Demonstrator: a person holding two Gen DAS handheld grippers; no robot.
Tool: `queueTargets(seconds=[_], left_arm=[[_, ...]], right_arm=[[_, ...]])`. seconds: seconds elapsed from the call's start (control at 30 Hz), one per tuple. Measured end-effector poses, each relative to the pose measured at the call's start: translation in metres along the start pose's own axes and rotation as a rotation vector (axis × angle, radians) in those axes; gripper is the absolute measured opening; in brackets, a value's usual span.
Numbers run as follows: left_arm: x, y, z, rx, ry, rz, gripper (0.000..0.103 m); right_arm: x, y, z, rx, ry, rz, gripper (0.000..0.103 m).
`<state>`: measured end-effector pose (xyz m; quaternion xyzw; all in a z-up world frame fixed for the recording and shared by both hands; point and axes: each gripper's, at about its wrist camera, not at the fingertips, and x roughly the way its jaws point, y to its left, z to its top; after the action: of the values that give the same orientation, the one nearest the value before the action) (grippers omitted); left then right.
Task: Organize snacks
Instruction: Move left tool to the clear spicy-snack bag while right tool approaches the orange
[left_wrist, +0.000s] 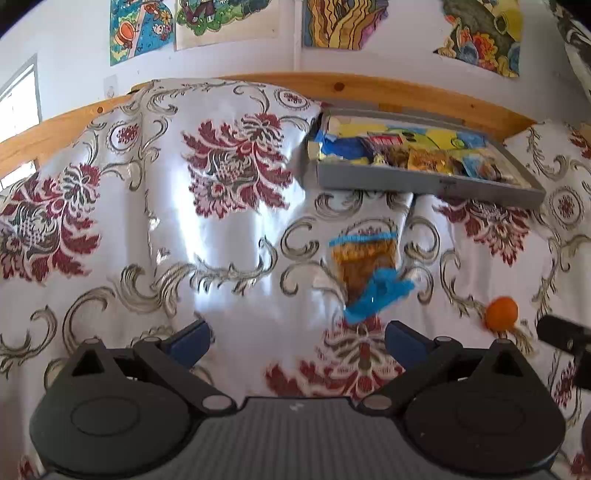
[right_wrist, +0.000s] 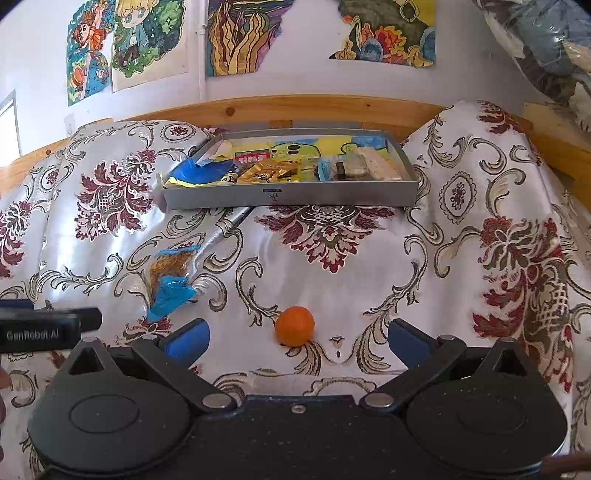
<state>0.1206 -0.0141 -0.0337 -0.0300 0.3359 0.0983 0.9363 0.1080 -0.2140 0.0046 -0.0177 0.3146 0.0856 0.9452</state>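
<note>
So both grippers are hovering low over a bed covered in a shiny white cloth (right_wrist: 332, 288) with dark red flowers and grey scrolls. The left gripper (left_wrist: 297, 341) has its jaws spread wide with nothing between them, and same deal for the right gripper (right_wrist: 297, 341), wide open and holding nothing. Just ahead of the left jaws, a bit toward the right finger, lies one snack packet (left_wrist: 365, 271): clear with brownish stuff inside and blue ends, its long axis running away from the jaws, the crumpled blue end pointing back at them and the straight blue seal pointing toward the tray. In the right view that same packet sits ahead and off to the left of the jaws, beside the left gripper's black body. One small orange (right_wrist: 294, 325) sits right in front of the right jaws, roughly centred in the gap but not touching either finger; being round it has no real heading. Farther ahead of both grippers is one shallow grey tray (right_wrist: 291, 197), long side facing the jaws, up against a wooden rail (right_wrist: 314, 107). It's full of mixed wrappers, blue, gold, yellow, red, too jumbled to count. Colourful drawings (right_wrist: 240, 37) hang on the wall behind.
</note>
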Motion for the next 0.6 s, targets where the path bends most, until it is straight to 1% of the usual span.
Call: queueTargets(seconds=[0.1,0.23,0.43,0.6], left_arm=[[0.005,-0.004,0.006,0.002,-0.017,-0.002,0.102],[0.015,-0.013,0.010,0.030,-0.017,-0.020,0.102],[0.038,-0.025,0.016,0.077,0.019,-0.067,0.102],[0.061,-0.026,0.022,0.055,0.046,-0.091,0.102]], right_arm=[[0.008,-0.002,0.003,-0.015,-0.005,-0.020,0.102],[0.020,-0.006,0.008,-0.032,-0.010,-0.036,0.102],[0.038,-0.010,0.010,-0.053,-0.001,-0.041,0.102],[0.052,-0.008,0.004,-0.075,0.019,-0.038,0.102]])
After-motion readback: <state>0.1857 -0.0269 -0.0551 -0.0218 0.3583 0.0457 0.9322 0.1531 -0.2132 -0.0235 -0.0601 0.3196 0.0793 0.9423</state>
